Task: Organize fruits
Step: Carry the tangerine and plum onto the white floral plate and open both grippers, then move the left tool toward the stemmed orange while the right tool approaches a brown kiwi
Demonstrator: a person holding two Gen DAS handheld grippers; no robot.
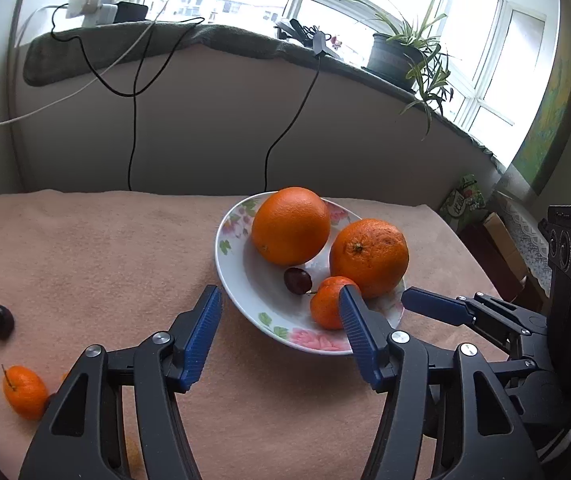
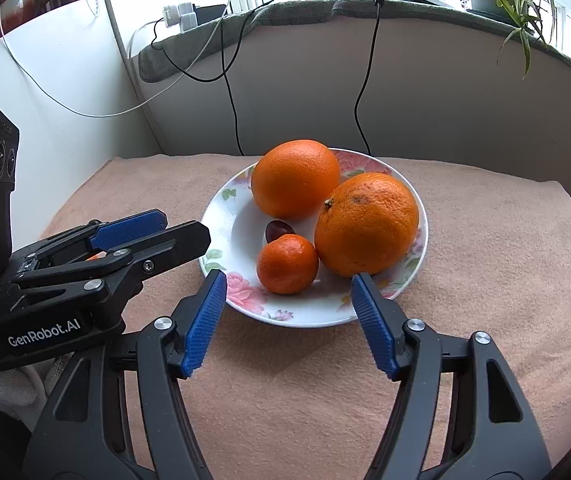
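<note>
Both tools are built alike. The left gripper (image 1: 281,312) has glossy black plastic arms with triangular cut-outs, round silver screws at the pivots, and blue ribbed fingers (image 1: 201,340) set on black holders. The right gripper (image 2: 287,300) shows the same black frame, silver screws and blue ribbed pads. In the right wrist view, at nine o'clock, the left tool's body carries white "GenRobot.AI" lettering and a black box with three round lenses.

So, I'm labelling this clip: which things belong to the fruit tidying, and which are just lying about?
Job: plate, two oranges, mandarin on plate, grape on plate, loose mandarin, loose grape.

Lying about: potted plant, cables, chargers, blanket.
</note>
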